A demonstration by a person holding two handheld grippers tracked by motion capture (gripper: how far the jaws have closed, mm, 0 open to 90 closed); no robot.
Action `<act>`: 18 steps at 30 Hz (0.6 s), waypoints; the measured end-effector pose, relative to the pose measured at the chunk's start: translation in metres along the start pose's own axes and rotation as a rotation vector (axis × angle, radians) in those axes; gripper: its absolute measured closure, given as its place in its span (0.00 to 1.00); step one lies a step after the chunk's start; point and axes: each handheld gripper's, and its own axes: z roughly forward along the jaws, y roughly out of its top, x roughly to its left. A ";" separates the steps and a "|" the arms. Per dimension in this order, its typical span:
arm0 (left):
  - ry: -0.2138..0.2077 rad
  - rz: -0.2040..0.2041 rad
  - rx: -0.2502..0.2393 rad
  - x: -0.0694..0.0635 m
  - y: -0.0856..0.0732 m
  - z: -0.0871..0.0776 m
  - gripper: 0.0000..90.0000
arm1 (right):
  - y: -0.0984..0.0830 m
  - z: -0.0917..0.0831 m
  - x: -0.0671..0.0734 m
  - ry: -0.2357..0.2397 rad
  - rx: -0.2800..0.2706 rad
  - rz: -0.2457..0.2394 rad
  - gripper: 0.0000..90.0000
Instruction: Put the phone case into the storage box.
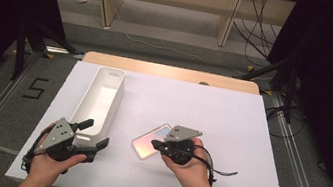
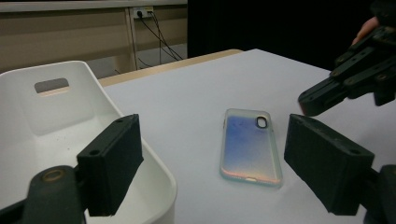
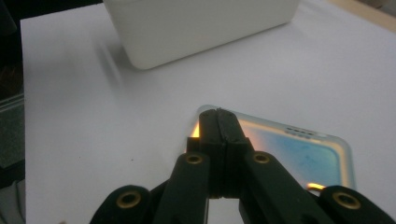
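- The phone case (image 1: 150, 141) is seen lying flat on the white table (image 1: 229, 134), just to the right of the near end of the white bin (image 1: 101, 97), apart from it.
- Its long axis is set on a slant in the high view, from the near left up to the far right; in the left gripper view (image 2: 252, 147) the camera cut-out is at the far end.
- The right tool (image 1: 154, 145) is by far the nearer one: its jaws are pressed together with nothing between them, and in the right gripper view (image 3: 218, 122) their tip is seen over the case's edge (image 3: 299, 154). Whether it touches cannot be told.
- The left tool (image 1: 96, 134) is held spread and empty at the near end of the bin, over its rim (image 2: 159, 175), with the case lying to its right.
- The bin lies to the left of the case, so a sideways push or a lift toward it is judged to fall to the right tool, whose jaws would first need to be opened for any pinch.
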 end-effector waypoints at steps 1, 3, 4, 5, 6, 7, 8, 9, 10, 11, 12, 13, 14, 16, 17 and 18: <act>0.001 -0.001 0.002 -0.001 0.000 0.000 0.21 | 0.002 0.005 0.001 0.002 0.019 -0.009 1.00; -0.006 0.005 0.005 0.000 0.000 0.001 0.21 | 0.006 0.014 0.003 0.009 0.051 -0.017 1.00; -0.005 0.004 0.007 0.000 -0.001 0.001 0.21 | 0.008 0.018 0.004 0.009 0.072 -0.020 1.00; -0.006 0.004 0.007 0.000 -0.001 0.001 0.21 | 0.009 0.022 0.005 0.005 0.090 -0.016 1.00; -0.008 0.003 0.006 0.000 -0.001 0.000 0.21 | 0.009 0.027 0.004 0.005 0.102 -0.018 1.00; -0.004 -0.002 0.007 0.000 -0.001 0.000 0.21 | 0.008 0.032 0.004 -0.011 0.106 -0.010 1.00; -0.004 0.002 0.009 0.001 -0.001 -0.001 0.21 | 0.008 0.035 0.002 0.003 0.135 0.003 1.00; -0.009 -0.001 0.002 0.001 -0.002 -0.001 0.21 | 0.007 0.040 0.001 0.008 0.146 0.005 1.00; -0.003 -0.002 0.008 0.000 -0.001 -0.002 0.21 | 0.006 0.045 0.001 0.004 0.148 0.015 1.00; -0.003 -0.002 0.008 0.000 -0.001 -0.002 0.21 | 0.005 0.049 0.000 0.007 0.162 0.015 1.00; -0.004 -0.001 0.009 0.000 -0.001 -0.002 0.21 | 0.005 0.053 0.000 0.015 0.177 0.017 1.00; -0.004 -0.001 0.010 0.000 -0.001 -0.002 0.21 | 0.004 0.056 0.001 0.017 0.191 0.018 1.00; -0.004 -0.003 0.011 0.001 -0.001 -0.002 0.21 | 0.004 0.058 0.002 0.021 0.207 0.016 1.00; -0.010 -0.005 0.007 0.001 -0.001 -0.001 0.21 | 0.003 0.063 0.003 0.023 0.233 0.005 1.00; -0.012 -0.003 0.007 0.001 -0.002 -0.001 0.21 | 0.003 0.065 0.004 0.019 0.243 0.004 1.00; -0.008 -0.002 0.013 0.001 -0.001 -0.002 0.21 | 0.002 0.066 0.005 0.026 0.254 0.003 1.00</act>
